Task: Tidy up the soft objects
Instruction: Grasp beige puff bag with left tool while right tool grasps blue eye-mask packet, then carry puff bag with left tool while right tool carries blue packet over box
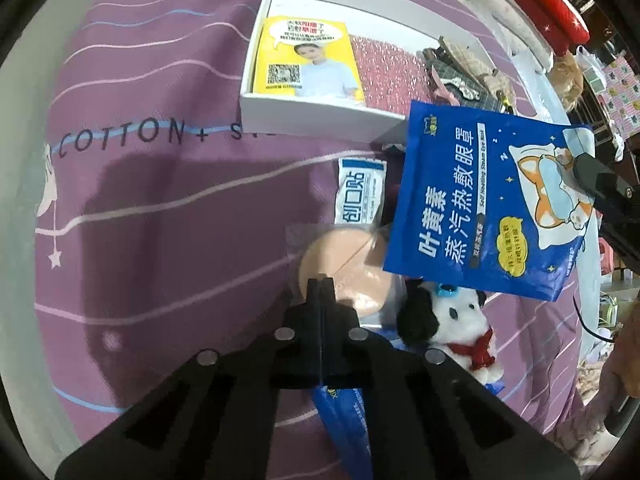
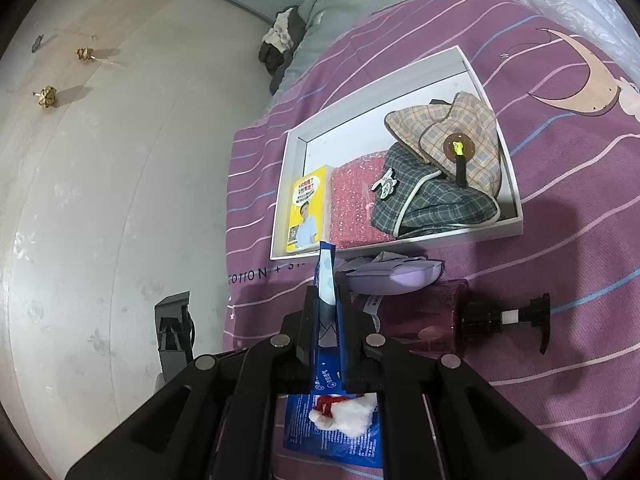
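In the left wrist view my left gripper (image 1: pixel 321 282) is shut, its tips down at the near edge of a clear packet holding a beige sponge puff (image 1: pixel 348 264). I cannot tell whether any film is pinched. My right gripper (image 2: pixel 325 300) is shut on a blue steam eye-mask pouch (image 2: pixel 326 276), seen edge-on between its fingers. From the left wrist the same pouch (image 1: pixel 480 204) hangs above the bed, gripped at its far right corner by the right gripper (image 1: pixel 578 172). A black-and-white plush dog (image 1: pixel 452 324) with a red scarf lies beside the puff.
A white open box (image 2: pixel 400 242) on the purple striped sheet (image 1: pixel 160 200) holds a yellow leaflet (image 1: pixel 308 60), pink bubble wrap (image 2: pixel 352 208) and plaid pouches (image 2: pixel 444 160). A bandage packet (image 1: pixel 360 192), a lilac case (image 2: pixel 396 276), a dark pump bottle (image 2: pixel 440 320) and a second blue pouch (image 2: pixel 332 440) lie nearby. Floor (image 2: pixel 100 200) lies left of the bed.
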Demonstrator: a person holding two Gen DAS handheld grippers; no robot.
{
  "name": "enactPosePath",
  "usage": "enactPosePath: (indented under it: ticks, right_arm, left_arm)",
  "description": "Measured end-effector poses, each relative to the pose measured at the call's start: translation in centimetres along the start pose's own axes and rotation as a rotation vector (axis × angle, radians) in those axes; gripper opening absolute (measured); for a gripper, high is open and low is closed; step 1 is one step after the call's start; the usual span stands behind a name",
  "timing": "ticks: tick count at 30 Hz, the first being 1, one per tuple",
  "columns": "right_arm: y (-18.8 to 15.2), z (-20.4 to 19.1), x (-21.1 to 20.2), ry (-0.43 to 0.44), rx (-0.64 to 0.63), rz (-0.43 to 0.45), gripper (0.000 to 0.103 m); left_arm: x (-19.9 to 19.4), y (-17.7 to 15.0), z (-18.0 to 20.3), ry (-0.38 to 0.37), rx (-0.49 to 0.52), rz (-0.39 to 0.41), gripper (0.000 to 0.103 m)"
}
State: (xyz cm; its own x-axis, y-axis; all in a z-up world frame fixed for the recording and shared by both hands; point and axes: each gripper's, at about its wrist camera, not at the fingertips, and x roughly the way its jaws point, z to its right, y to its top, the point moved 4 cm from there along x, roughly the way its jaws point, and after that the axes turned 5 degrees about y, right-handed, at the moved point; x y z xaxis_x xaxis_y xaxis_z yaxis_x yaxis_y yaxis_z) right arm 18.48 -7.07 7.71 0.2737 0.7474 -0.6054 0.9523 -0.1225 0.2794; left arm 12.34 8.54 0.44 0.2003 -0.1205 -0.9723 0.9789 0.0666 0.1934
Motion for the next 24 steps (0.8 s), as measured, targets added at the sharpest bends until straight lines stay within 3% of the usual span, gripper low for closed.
enactPosePath:
  ticks: [6,10,12,13,14,17,19,24]
  right_arm:
    - [0.3,-0.6,0.0,0.031,-0.026,0.039,0.006]
    - [0.3,-0.9,0.3,0.039,-0.030,0.035,0.006]
    - [0.3,-1.0,0.4,0.038,-0.027,0.031,0.006]
    - [0.3,-0.9,0.5,0.035,-0.025,0.030,0.006]
    - [0.4,-1.0,0.5,0.033,-0.024,0.029,0.006]
    - [0.4,-0.9,0.4,0.039,-0.019,0.031,0.006]
    - [0.5,-0.8,0.5,0.036,-0.018,0.031,0.006]
    - [0.4,-0.6,0.5,0.033,-0.014,0.027,0.006]
  left_arm:
    - [-1.7,0.3,-1.1,-0.021,-0.034,0.067,0.001]
    - [-2.1,0.2,-2.3,-0.031,-0.065,0.056,0.001]
    - [-2.1,0.3,-3.1,-0.020,-0.103,0.057,0.018]
    - [-2.0,0.2,-3.5,-0.010,-0.119,0.056,0.044]
    - [-2.0,0.1,-3.8,-0.024,-0.136,0.056,0.060]
    - [-1.9,-0.1,-3.6,-0.111,-0.138,0.055,0.063]
    - [-1.2,-0.2,-3.1,-0.126,-0.121,0.032,0.063]
    - [0.8,-0.5,-0.6,-0.018,-0.022,-0.006,0.062]
